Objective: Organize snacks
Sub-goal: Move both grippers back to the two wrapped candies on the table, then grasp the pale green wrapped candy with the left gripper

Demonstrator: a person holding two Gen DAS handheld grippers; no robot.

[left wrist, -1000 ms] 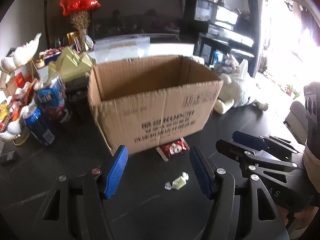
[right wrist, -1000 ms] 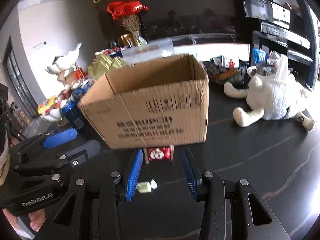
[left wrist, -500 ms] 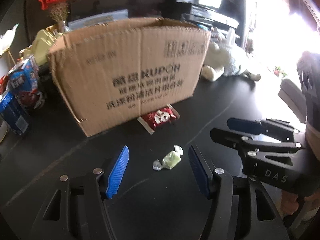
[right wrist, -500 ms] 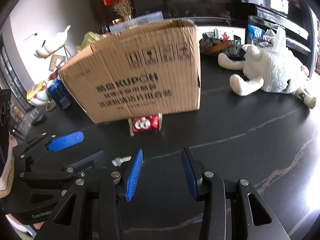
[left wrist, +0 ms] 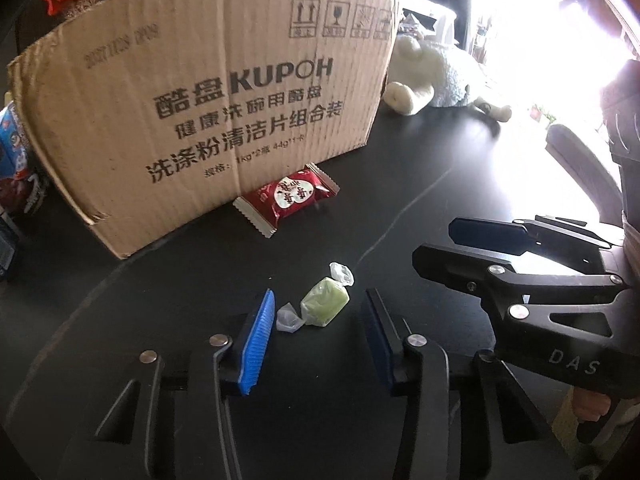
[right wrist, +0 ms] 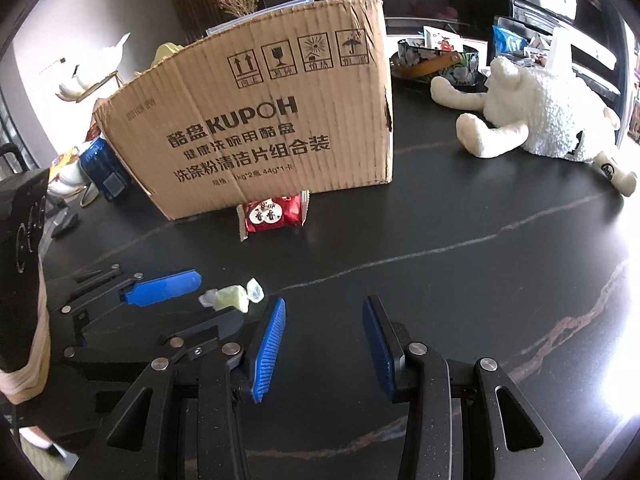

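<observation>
Snacks are to be gathered here, and the biggest thing for that purpose is the cardboard box (left wrist: 208, 112), which is set upright ahead of both tongs on the dark table (right wrist: 460, 280), probably to receive the loose pieces. Its open top is not seen from these low views. To the right of the right tongs, far ahead, a white plush animal (right wrist: 536, 116) is laid on its side; it seems not to belong to the task. Against the foot of the box a red snack packet (left wrist: 290, 196) is leaned flat on the table, ahead of both tongs and not yet touched.

The smallest piece, a green wrapped candy (left wrist: 325, 307), is found between the blue pads of the left tongs (left wrist: 318, 326), just beside the left pad. The jaws are closing around it, but the pads are not yet pressed on it, so it is judged as not gripped. The right tongs (right wrist: 325, 344) are held partly open with nothing between the pads, just to the right of the candy, probably kept waiting for the red packet.
</observation>
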